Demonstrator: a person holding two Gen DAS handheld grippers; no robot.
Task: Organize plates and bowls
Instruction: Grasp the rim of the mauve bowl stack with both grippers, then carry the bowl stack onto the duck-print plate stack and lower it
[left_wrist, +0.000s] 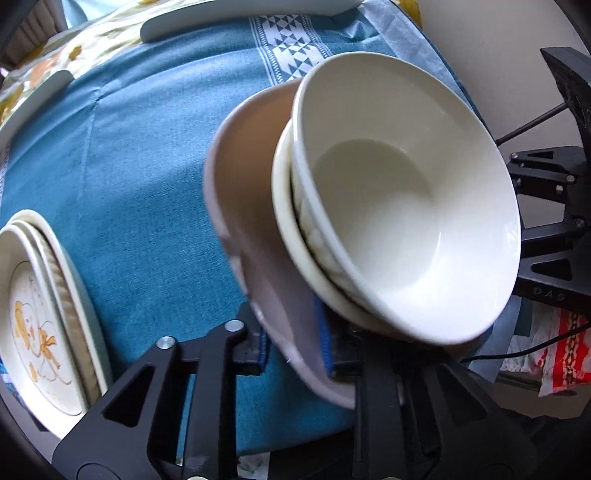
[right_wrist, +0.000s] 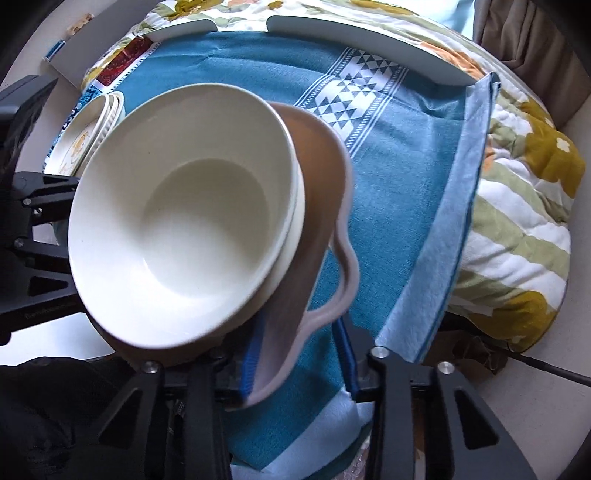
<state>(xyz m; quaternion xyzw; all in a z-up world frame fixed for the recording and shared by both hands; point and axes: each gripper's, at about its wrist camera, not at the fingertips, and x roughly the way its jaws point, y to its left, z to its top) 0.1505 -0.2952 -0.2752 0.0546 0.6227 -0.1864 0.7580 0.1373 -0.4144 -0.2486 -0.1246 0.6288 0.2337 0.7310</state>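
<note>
A brown wavy-rimmed bowl (left_wrist: 255, 206) holds two nested white bowls (left_wrist: 406, 206). My left gripper (left_wrist: 295, 354) straddles the brown bowl's near rim, one blue-padded finger inside and one outside; the jaws look closed on the rim. In the right wrist view the same brown bowl (right_wrist: 325, 184) with the white bowls (right_wrist: 184, 221) is held from the other side. My right gripper (right_wrist: 299, 365) has its left pad against the rim; the right pad stands apart from it. The stack is tilted above the blue cloth.
A stack of white plates with a yellow drawing (left_wrist: 37, 314) lies on the blue cloth (left_wrist: 140, 177) at the left; it also shows in the right wrist view (right_wrist: 85, 136). A flowered quilt (right_wrist: 524, 206) lies beyond the cloth's edge. The opposite gripper's black frame (left_wrist: 554, 229) stands beside the bowls.
</note>
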